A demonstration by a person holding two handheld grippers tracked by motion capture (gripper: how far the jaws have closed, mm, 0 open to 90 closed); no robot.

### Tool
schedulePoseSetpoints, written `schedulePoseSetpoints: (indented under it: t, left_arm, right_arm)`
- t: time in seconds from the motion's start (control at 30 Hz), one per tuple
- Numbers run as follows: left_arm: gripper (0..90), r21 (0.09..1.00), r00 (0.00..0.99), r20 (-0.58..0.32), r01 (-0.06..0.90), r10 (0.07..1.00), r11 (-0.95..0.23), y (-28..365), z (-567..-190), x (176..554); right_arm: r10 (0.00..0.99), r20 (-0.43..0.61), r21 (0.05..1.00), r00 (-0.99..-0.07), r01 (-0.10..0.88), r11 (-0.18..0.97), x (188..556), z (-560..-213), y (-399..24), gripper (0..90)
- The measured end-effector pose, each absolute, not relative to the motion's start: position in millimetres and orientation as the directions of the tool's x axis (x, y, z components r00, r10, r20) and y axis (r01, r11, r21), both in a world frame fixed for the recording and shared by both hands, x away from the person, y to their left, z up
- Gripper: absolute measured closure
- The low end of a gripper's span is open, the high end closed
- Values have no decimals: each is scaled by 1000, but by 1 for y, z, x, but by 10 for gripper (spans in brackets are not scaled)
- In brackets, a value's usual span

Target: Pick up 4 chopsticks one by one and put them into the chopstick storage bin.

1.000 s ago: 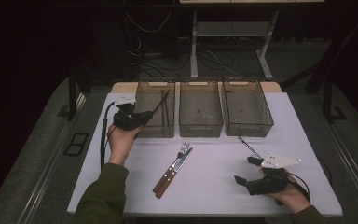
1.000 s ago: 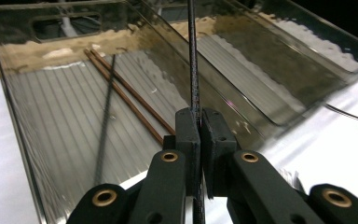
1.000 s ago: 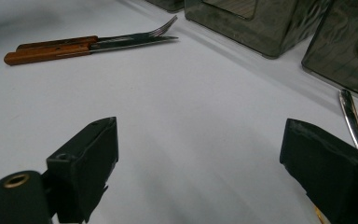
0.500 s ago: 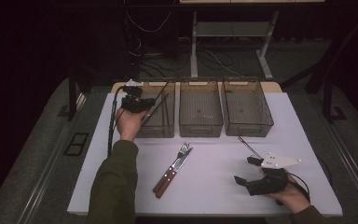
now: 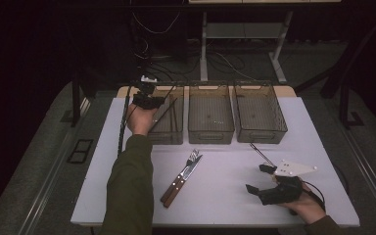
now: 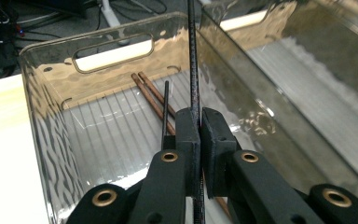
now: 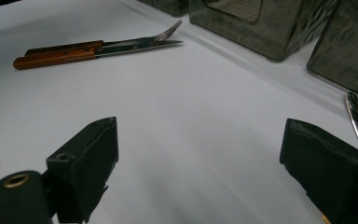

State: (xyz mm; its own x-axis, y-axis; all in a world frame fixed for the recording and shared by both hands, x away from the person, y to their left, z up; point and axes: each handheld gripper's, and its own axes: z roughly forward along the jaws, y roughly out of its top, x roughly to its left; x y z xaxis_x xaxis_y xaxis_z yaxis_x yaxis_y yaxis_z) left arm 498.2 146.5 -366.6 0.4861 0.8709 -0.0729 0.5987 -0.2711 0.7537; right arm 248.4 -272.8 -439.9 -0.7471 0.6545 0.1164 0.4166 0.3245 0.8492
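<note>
My left gripper [image 5: 155,101] is at the back left, over the left clear bin [image 5: 152,136]. In the left gripper view its jaws [image 6: 199,116] are shut on a thin black chopstick [image 6: 193,60] that points up across the bin's far rim. On the floor of that bin [image 6: 51,107] lie two brown chopsticks [image 6: 151,95] and another black chopstick [image 6: 166,100]. My right gripper [image 5: 258,178] rests near the table's front right, open, with nothing between its jaws [image 7: 200,135].
A wooden-handled fork and knife [image 5: 181,178] lie side by side at the table's middle front, also seen in the right gripper view [image 7: 93,49]. A thin metal utensil [image 5: 260,152] lies just beyond my right gripper. Two more clear bins [image 5: 210,132] [image 5: 260,134] stand in the back row.
My left hand has moved toward the back of the table with the black chopstick, from beside the left bin's near corner to over it. The right gripper has stayed still.
</note>
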Motion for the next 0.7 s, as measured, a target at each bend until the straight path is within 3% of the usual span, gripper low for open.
schedulePoseSetpoints:
  t: [0.37,0.43,0.7]
  left_arm:
    - [842,705,473,-23,632,881,-322,140,-383,504]
    - [685,708,465,-15,630,885,-319,140,-383,505]
    - [479,719,461,-12,621,887,-313,143,-380,504]
  right_arm:
    - [651,115,853,-751,411,323,247,-439,-272,117]
    - [651,115,853,-751,411,323,247,-439,-273,117]
    - [648,114,851,-753,411,328,247,-439,-272,117]
